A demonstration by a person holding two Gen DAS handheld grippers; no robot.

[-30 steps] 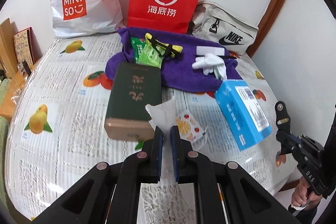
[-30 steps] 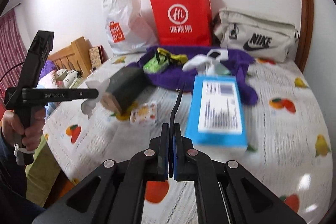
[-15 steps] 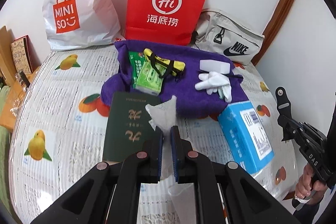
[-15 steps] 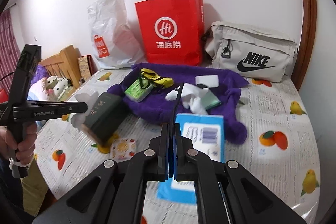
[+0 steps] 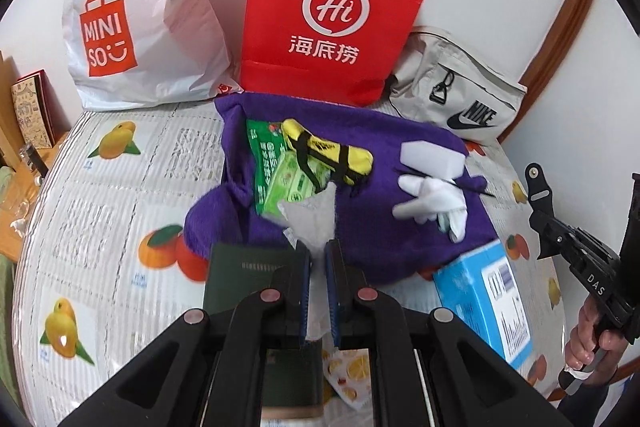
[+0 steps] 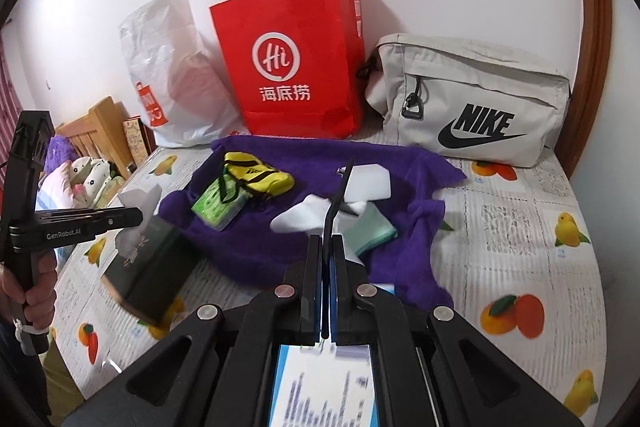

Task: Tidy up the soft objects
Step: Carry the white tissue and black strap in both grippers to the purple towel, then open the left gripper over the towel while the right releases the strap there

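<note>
My left gripper is shut on a white tissue, held above the dark green tissue box; the tissue and box also show in the right wrist view. My right gripper is shut on a thin black strip that sticks up from the jaws. A purple towel on the table holds a yellow pouch, green wipes packs, white socks, a white sponge and a mint cloth.
A blue box lies below my right gripper. A red paper bag, a white Miniso bag and a grey Nike bag stand along the wall. A small fruit-print packet lies near the green box.
Both grippers have moved forward toward the purple towel and risen. The left one still carries the tissue, the right one the black strip.
</note>
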